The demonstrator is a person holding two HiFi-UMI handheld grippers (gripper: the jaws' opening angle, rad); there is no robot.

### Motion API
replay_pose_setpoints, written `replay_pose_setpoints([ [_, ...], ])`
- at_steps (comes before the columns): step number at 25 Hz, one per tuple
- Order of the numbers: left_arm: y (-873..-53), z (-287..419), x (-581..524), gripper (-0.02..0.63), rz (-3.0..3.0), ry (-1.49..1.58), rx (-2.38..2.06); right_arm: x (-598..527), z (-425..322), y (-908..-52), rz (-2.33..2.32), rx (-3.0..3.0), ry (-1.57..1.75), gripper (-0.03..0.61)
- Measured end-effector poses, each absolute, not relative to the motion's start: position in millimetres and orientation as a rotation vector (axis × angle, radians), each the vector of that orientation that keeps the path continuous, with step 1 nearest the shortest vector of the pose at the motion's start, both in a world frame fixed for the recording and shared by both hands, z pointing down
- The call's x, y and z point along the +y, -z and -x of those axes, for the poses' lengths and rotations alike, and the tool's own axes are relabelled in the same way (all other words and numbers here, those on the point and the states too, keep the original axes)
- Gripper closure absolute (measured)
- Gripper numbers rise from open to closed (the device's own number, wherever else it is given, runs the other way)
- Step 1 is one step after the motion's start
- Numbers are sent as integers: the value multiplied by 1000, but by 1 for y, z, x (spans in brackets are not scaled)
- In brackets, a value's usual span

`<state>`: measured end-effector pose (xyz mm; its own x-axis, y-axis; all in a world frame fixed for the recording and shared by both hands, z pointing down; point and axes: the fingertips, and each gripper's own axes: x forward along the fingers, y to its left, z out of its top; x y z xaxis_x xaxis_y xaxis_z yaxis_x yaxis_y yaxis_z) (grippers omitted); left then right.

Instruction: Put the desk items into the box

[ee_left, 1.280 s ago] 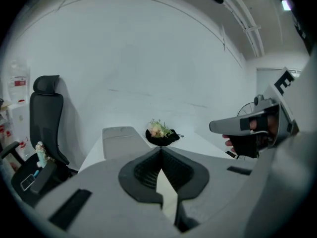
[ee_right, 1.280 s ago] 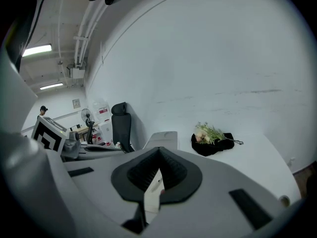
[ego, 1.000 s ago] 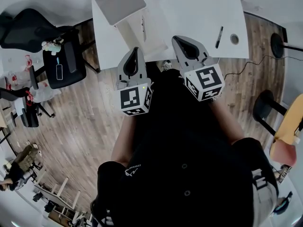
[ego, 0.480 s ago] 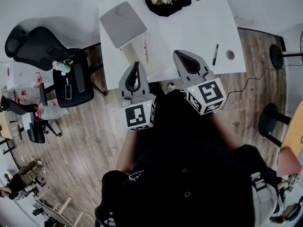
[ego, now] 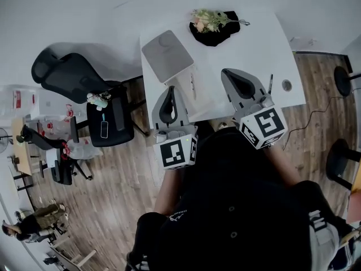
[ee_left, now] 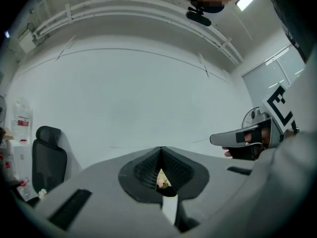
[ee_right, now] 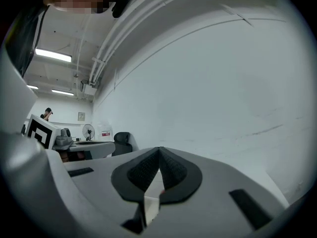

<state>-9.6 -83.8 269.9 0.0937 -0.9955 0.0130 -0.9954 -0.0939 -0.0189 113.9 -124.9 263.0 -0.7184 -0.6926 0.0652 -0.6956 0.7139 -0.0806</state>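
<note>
A white desk (ego: 242, 44) stands ahead in the head view. On it is an open white box (ego: 183, 97) with a grey lid (ego: 166, 55), and a thin pen (ego: 192, 86) lies at the box. A black marker (ego: 270, 83) and a small round item (ego: 287, 85) lie at the desk's right end. Flowers on a black base (ego: 214, 24) sit at the far edge. My left gripper (ego: 170, 90) (ee_left: 161, 150) hangs over the box's near side, shut on nothing. My right gripper (ego: 230, 73) (ee_right: 159, 150) hovers over the desk's middle, also shut and holding nothing. Both gripper views face a white wall.
A black office chair (ego: 62, 75) and a dark seat carrying a phone (ego: 110, 123) stand left of the desk on the wood floor. Black stools (ego: 338, 162) and a cable (ego: 316, 114) are to the right. Other furniture lies far left.
The desk has slid down and right in the head view, bringing the flowers into sight. Both grippers stay shut and reach a little further over the desk.
</note>
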Motion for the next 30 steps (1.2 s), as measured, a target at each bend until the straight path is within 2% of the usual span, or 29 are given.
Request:
replay_pose_setpoints([
  [30, -273, 12, -82, 606, 2292, 36, 2148, -131, -115, -250, -1189, -2899, -108, 580],
])
